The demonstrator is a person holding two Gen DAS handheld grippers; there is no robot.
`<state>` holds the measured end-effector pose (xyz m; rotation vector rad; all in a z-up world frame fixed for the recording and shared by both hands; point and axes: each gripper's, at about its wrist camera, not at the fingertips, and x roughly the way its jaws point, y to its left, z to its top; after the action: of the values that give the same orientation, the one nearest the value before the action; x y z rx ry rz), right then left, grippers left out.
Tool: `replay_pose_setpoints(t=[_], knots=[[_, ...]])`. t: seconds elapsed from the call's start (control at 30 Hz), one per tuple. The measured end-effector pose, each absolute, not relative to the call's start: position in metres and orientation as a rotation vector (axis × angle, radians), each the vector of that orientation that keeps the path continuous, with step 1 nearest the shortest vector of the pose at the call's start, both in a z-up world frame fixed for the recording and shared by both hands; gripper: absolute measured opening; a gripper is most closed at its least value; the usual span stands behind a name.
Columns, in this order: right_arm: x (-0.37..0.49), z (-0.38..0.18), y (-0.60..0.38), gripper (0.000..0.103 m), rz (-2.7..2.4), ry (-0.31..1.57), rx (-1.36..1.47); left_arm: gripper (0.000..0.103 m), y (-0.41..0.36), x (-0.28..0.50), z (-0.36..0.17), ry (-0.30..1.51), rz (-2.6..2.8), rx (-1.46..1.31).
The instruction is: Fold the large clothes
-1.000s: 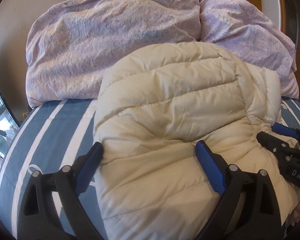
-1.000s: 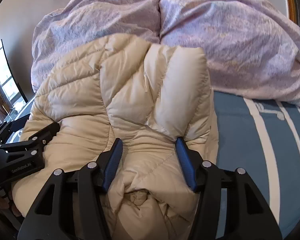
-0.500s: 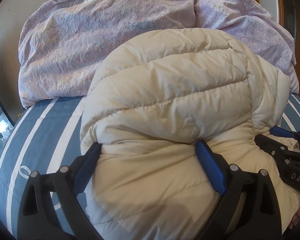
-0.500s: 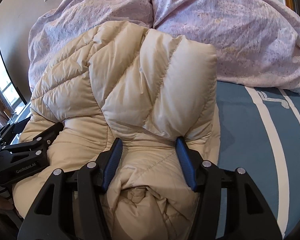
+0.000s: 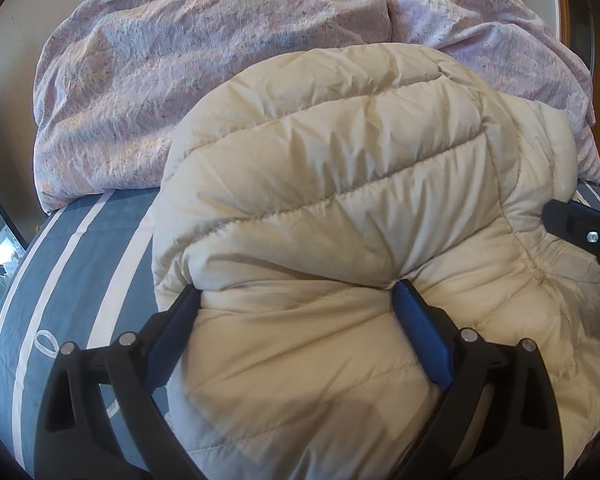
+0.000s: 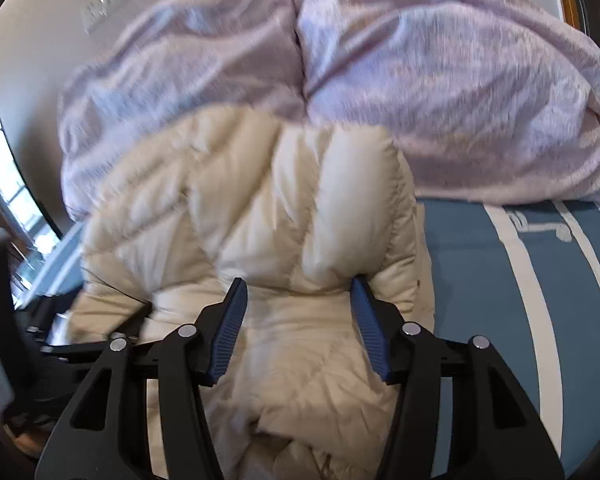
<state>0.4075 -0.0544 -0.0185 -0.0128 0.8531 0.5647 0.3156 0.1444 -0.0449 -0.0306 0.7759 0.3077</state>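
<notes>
A cream quilted puffer jacket point(image 5: 332, 184) lies bunched on the blue striped bed, folded over on itself. My left gripper point(image 5: 298, 300) has its jaws wide apart with a thick fold of the jacket between them. In the right wrist view the jacket point(image 6: 260, 200) fills the middle, and my right gripper point(image 6: 298, 290) also holds a bunched fold between its blue pads. The right gripper's tip point(image 5: 580, 228) shows at the right edge of the left wrist view. The left gripper point(image 6: 96, 344) shows blurred at lower left in the right wrist view.
A crumpled lilac duvet point(image 5: 204, 56) is piled behind the jacket, against the wall; it also shows in the right wrist view point(image 6: 440, 80). The blue sheet with white stripes point(image 5: 80, 264) spreads left, and right point(image 6: 520, 280) in the right wrist view. A window point(image 6: 12, 184) is at far left.
The jacket's upper fold has been carried forward toward the duvet and now bulges higher. The right gripper has pulled back and lifted slightly; its view is motion-blurred.
</notes>
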Motion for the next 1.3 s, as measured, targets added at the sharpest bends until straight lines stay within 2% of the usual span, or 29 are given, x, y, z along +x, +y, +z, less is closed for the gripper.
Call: replay_pose_setpoints(t=[0.33, 0.53, 0.77, 1.03, 1.2, 1.27, 1.3], knots=[[0.414, -0.036, -0.055, 0.053, 0.552, 0.895, -0.025, 0.095, 0.142, 0.314, -0.045, 0.768, 0.304, -0.021], [0.397, -0.018, -0.065, 0.053, 0.555, 0.869, -0.041, 0.096, 0.140, 0.311, -0.041, 0.772, 0.314, -0.017], [0.355, 0.011, -0.081, 0.053, 0.616, 0.828, -0.035, 0.096, 0.139, 0.276, -0.021, 0.743, 0.304, -0.052], [0.338, -0.012, -0.090, 0.052, 0.587, 0.889, -0.050, 0.096, 0.135, 0.224, -0.010, 0.720, 0.282, -0.073], [0.322, 0.004, -0.103, 0.053, 0.584, 0.878, -0.017, 0.097, 0.140, 0.210, -0.013, 0.745, 0.308, -0.073], [0.314, 0.011, -0.108, 0.063, 0.577, 0.875, -0.011, 0.097, 0.142, 0.202, -0.009, 0.745, 0.306, -0.081], [0.310, 0.014, -0.111, 0.074, 0.574, 0.872, -0.008, 0.097, 0.142, 0.197, -0.007, 0.746, 0.308, -0.081]])
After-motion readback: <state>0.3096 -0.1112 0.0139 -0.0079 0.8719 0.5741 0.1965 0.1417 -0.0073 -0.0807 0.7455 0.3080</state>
